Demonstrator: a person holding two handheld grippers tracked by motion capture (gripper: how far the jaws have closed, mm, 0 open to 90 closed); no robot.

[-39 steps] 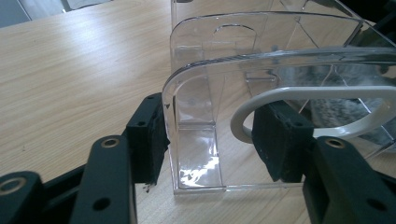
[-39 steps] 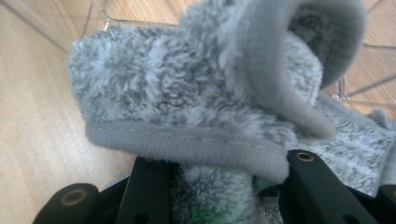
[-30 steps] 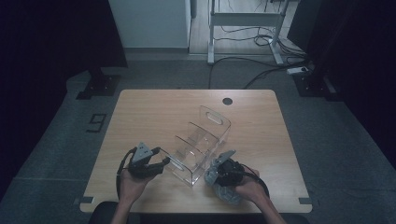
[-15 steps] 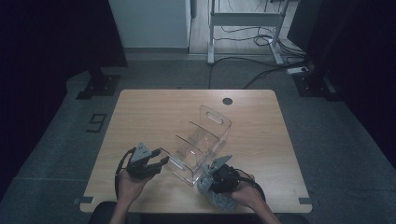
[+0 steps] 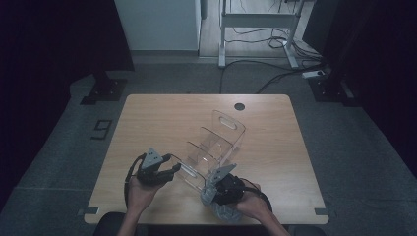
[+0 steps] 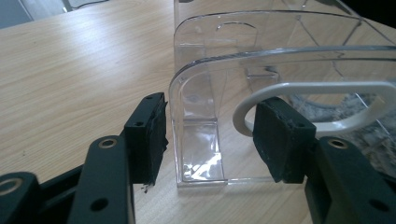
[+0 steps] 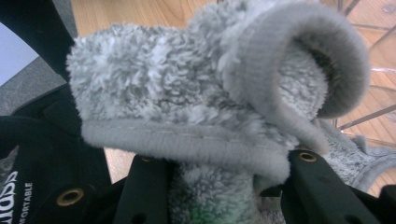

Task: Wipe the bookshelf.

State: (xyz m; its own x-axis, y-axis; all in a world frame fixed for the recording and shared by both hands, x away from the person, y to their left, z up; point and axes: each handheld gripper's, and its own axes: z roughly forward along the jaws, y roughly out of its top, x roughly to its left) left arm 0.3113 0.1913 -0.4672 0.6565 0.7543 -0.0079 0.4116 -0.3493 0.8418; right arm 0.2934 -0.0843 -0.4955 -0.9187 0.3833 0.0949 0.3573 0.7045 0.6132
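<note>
While left gripper (image 5: pixel 169 164) jaws straddle the clear organizer's (image 5: pixel 216 147) end wall — just reopening, not pressing — right gripper (image 5: pixel 212 189), clamped on grey cloth (image 7: pixel 196 107), should wipe gently.

Two hand-held grippers are seen in the high view, each built of black parts and topped by a grey three-cornered plate: the left gripper (image 5: pixel 173 168) at about 7 o'clock, the right gripper (image 5: pixel 210 191) at about 5 o'clock. A black cable is looped behind each. Both forearms are bare; no sleeves are seen.

In the left gripper view, two black jaws are shown with blocky, matt pads, worn and frayed at the edges, and brass-coloured screw eyelets are set in the arms. In the right gripper view, similar brass eyelets are seen, and white lettering is printed on black at 8 o'clock.
</note>
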